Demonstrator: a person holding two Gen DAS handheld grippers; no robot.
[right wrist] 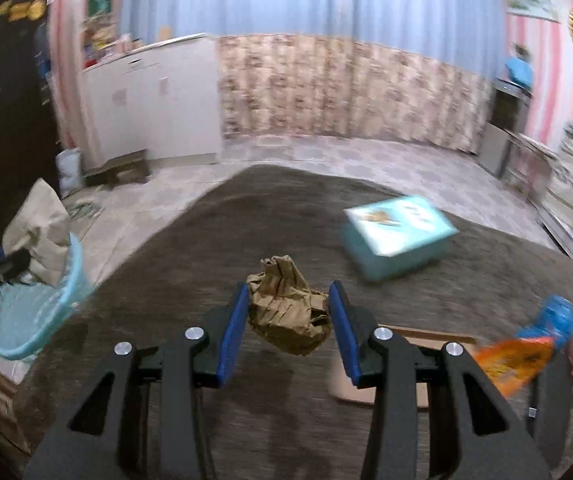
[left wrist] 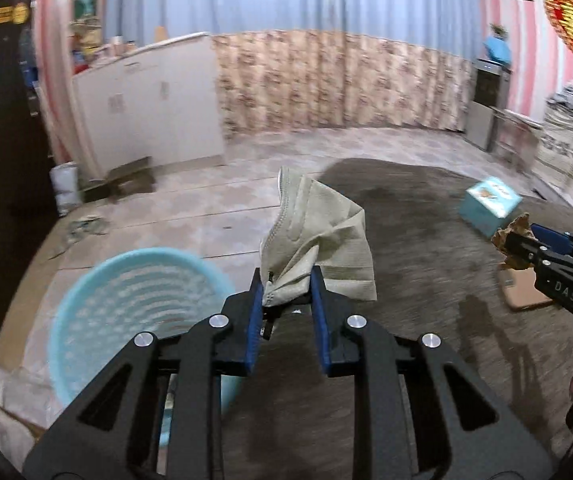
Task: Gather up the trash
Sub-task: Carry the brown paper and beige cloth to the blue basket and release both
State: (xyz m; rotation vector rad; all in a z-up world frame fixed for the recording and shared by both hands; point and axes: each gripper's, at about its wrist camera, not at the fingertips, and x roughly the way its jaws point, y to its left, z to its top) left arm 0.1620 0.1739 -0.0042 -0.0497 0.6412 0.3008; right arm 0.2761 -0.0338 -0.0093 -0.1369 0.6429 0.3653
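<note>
A: What does each tool hold?

B: The left gripper (left wrist: 286, 288) pinches a crumpled grey-beige face mask (left wrist: 318, 232); the right gripper (right wrist: 288, 312) clamps a wadded brown paper bag (right wrist: 286, 312).

A: Where is the round pale-blue plastic basket (left wrist: 98, 292)?

B: Just down-left of the left tool, the nearer one; well left of the right.

The left gripper (left wrist: 286, 280) pinches a beige face mask (left wrist: 318, 236) (crumpled) beside the light-blue basket (left wrist: 86, 292).
</note>
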